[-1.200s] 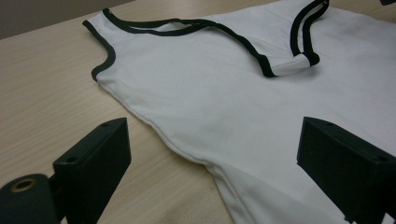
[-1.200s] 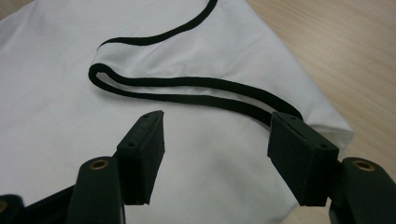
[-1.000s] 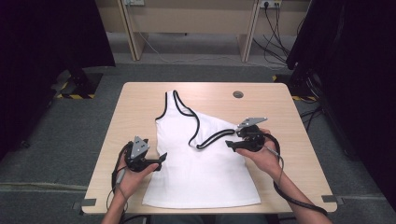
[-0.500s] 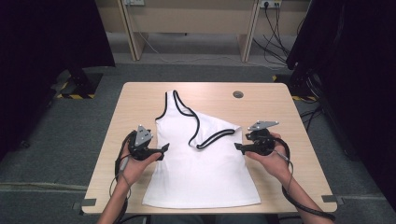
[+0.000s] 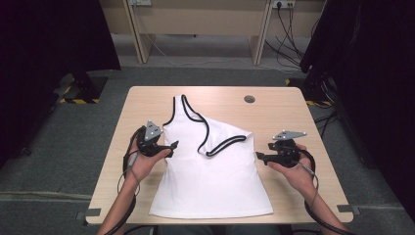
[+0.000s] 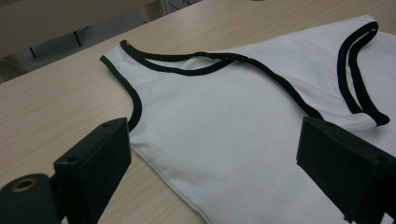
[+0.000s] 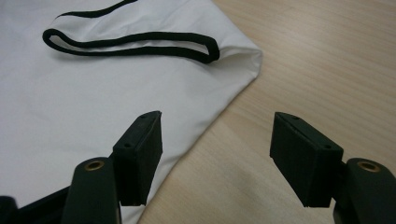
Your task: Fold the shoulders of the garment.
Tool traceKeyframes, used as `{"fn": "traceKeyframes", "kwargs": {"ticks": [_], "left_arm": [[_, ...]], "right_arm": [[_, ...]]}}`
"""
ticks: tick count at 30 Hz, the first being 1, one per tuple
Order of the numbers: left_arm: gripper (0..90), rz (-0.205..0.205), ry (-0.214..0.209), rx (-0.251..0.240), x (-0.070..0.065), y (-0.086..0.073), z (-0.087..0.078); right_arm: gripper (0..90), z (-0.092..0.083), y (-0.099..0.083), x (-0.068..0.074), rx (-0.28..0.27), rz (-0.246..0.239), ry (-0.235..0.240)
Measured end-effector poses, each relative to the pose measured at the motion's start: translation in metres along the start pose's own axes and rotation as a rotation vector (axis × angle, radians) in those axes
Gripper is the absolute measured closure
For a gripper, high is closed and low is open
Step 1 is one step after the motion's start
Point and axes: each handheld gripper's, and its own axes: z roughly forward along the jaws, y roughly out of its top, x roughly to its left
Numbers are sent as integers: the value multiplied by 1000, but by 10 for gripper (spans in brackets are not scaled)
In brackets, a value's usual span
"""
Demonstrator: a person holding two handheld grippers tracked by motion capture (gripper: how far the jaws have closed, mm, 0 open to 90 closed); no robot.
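Even overhead light, soft shadows; dark room edges; near claws slightly blurred, no glare.

place: lab | cues: black curtains, wall sockets, taped floor

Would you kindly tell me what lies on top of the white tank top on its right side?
One black-trimmed strap is folded over onto the tank top, lying flat. Whatever fabric or table sits beneath that folded part is covered.

My right gripper holds its fingers wide apart over the white top's edge and bare tabletop.
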Motion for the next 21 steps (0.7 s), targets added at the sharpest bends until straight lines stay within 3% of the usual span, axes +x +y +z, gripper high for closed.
{"fn": "traceKeyframes", "kwargs": {"ticks": [21], "left_arm": [[92,-27,12,29,20,14,26]], "right_arm": [[345,-16,-28,-6,-17,46,-12]]}}
